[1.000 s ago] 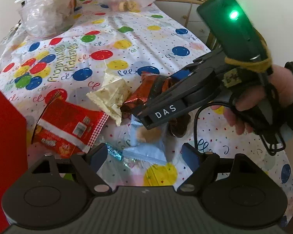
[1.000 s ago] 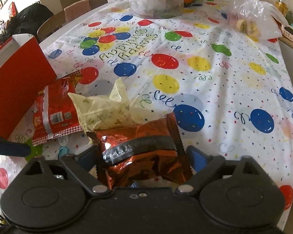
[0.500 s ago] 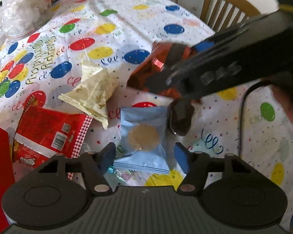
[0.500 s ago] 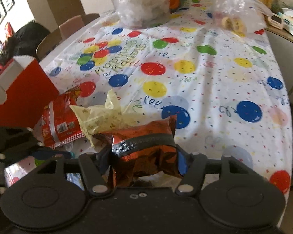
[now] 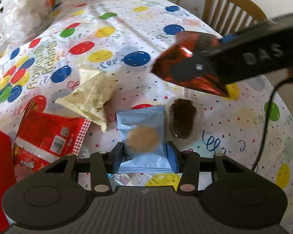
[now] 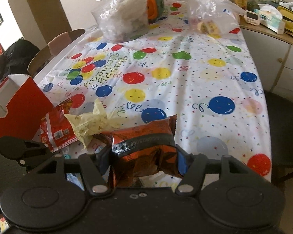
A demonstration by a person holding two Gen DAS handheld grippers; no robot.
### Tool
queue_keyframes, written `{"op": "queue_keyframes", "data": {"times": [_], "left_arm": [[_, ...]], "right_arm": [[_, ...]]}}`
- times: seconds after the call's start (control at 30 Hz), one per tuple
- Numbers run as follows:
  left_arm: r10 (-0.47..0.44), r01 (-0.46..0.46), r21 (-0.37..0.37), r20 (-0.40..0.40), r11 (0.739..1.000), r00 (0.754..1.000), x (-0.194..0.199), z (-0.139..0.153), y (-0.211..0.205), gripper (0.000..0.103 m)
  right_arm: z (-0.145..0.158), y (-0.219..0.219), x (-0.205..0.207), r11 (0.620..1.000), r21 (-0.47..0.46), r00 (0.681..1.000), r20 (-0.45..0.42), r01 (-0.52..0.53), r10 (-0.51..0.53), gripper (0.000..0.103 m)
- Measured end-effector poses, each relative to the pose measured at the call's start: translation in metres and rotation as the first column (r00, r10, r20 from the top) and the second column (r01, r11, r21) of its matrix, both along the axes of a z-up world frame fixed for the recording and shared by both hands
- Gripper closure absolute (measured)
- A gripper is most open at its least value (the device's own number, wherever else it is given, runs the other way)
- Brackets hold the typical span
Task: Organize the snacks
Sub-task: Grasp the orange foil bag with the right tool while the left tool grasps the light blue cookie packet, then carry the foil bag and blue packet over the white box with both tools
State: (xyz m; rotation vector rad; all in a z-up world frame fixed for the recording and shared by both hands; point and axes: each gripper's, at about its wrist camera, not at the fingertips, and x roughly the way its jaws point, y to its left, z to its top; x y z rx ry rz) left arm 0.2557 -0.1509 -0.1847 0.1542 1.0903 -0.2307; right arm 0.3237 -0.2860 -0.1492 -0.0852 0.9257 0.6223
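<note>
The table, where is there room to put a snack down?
The table is bare across its middle and right side, between the plastic bags at the far end and the near edge. It is crowded near the red box, where packets lie bunched.

Soft, even daylight fills both views, brightest on the white tablecloth (image 6: 185, 89) toward the top of each frame, where detail washes out. Shadows are faint. The foil snack bag (image 5: 187, 66) shows glare and motion blur at right in the left wrist view. Fisheye curvature bends edges; corners go black.
</note>
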Motion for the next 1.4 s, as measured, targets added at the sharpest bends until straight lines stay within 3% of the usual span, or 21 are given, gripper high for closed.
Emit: {"op": "queue_keyframes", "data": {"times": [0.33, 0.77, 1.07, 1.4], "left_arm": [[0.096, -0.094, -0.09, 0.02, 0.992, 0.995, -0.025, 0.026, 0.02, 0.057], [0.2, -0.184, -0.158, 0.094, 0.97, 0.975, -0.079, 0.086, 0.069, 0.057], [0.283, -0.259, -0.171, 0.136, 0.951, 0.949, -0.115, 0.117, 0.131, 0.057], [0.355, -0.32, -0.191, 0.194, 0.928, 0.914, -0.15, 0.143, 0.207, 0.057]], "right_arm": [[0.017, -0.013, -0.028, 0.999, 0.017, 0.999, 0.011, 0.039, -0.04, 0.04], [0.065, -0.006, -0.084, 0.999, 0.033, 0.998, 0.062, 0.029, -0.031, 0.04], [0.097, 0.032, -0.12, 0.999, 0.031, 0.992, 0.122, -0.028, 0.024, 0.04], [0.121, 0.103, -0.151, 0.993, 0.031, 0.98, 0.168, -0.11, 0.103, 0.04]]}}
